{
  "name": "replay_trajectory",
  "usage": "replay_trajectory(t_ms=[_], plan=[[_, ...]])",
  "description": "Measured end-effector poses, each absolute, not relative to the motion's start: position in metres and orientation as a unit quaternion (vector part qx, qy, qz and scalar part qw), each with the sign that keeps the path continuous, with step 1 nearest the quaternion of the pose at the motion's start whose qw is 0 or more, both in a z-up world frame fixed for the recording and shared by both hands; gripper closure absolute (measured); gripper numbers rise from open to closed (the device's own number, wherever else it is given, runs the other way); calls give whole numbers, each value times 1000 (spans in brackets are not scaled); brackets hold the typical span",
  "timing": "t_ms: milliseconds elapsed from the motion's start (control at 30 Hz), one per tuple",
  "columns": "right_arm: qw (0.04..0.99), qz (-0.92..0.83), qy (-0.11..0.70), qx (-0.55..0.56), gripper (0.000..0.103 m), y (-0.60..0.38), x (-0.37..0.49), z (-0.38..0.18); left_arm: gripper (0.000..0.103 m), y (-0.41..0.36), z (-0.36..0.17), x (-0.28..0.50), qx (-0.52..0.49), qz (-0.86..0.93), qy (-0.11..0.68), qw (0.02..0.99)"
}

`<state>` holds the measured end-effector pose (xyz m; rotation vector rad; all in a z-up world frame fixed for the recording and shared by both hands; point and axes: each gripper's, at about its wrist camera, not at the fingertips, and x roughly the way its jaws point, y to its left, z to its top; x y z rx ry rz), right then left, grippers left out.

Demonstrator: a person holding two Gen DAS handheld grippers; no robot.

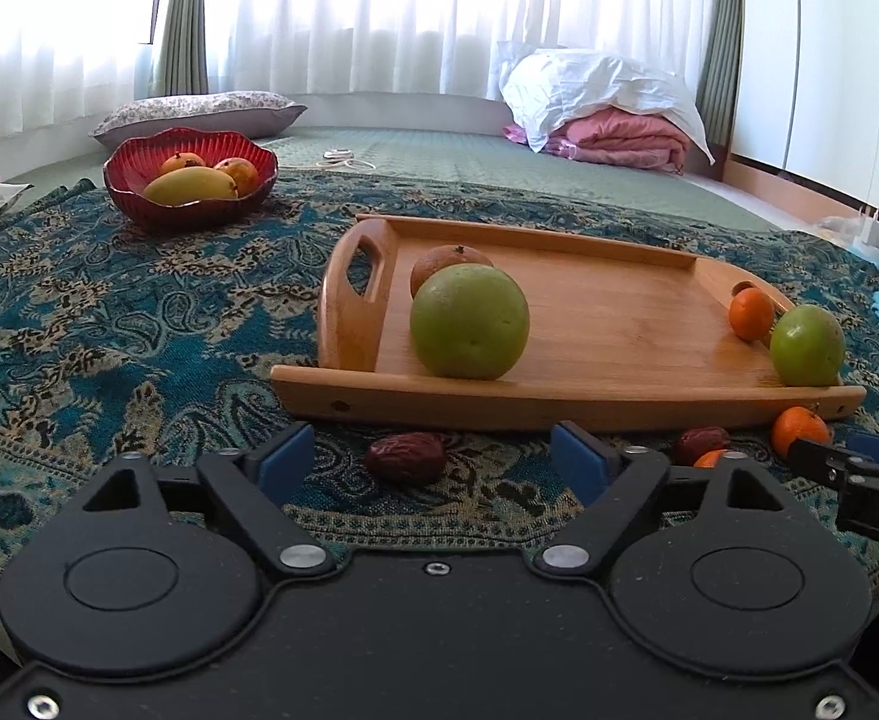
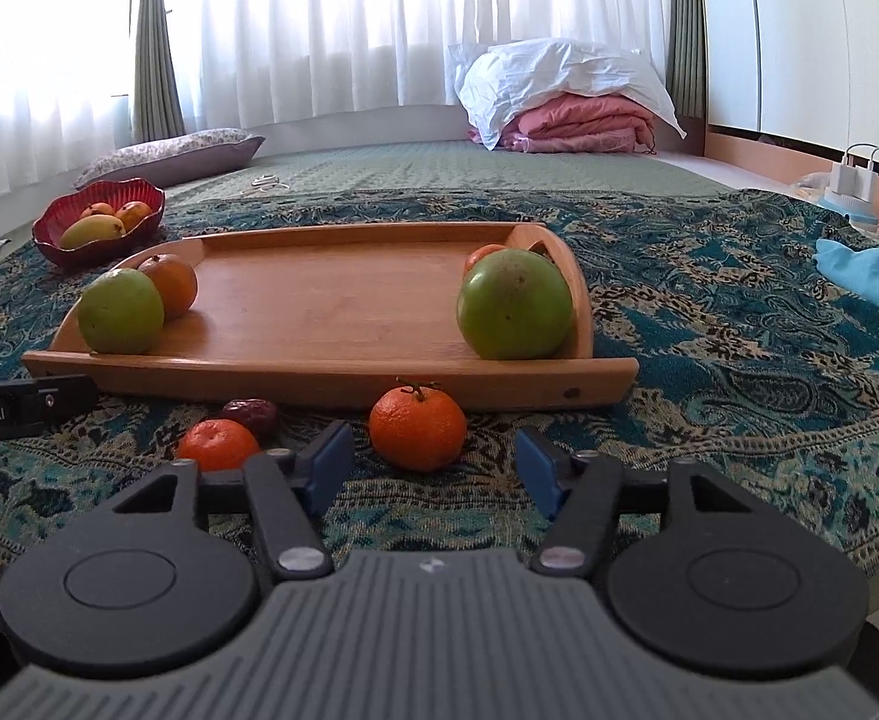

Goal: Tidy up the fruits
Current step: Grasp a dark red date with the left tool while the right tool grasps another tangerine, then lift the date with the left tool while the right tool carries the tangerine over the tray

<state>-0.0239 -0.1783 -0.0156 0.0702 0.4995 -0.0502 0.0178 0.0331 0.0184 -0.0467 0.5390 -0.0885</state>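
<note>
Both grippers are spread and empty: the left gripper [image 1: 433,459] has a date [image 1: 406,457] lying on the cloth [image 1: 109,324] just ahead between its fingers, and the right gripper [image 2: 433,462] faces a mandarin [image 2: 418,429]. I judge the mandarin pick goes best with a level advance until the pads bracket its widest part, then a gentle close. Beyond lies the tray [image 2: 331,384] holding green fruit, with the bowl [image 2: 55,246] far left.

- My right claw [image 2: 433,468] gapes wide; a mandarin [image 2: 418,431] sits just beyond it, bare cloth [image 2: 709,420] to its right.
- The tray's near rim [image 2: 331,381] walls off the far side.
- Tray middle [image 2: 325,312] lies free between green fruits [image 2: 120,312].
</note>
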Motion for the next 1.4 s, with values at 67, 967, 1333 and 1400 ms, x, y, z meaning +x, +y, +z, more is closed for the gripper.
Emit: replay_trajectory(t_ms=[67,967,1333,1400], plan=[[968,-25,248,39,38,-178,-22,-15,30,32,17,19,-24,-44,272,961],[965,-25,256,50,60,-174,-10,-17,75,33,14,19,-20,-46,273,961],[968,-25,245,53,62,-175,-16,-12,75,31,23,15,-15,-51,260,964],[969,-24,239,51,62,-174,-18,-10,75,32,27,14,-16,-52,257,965]])
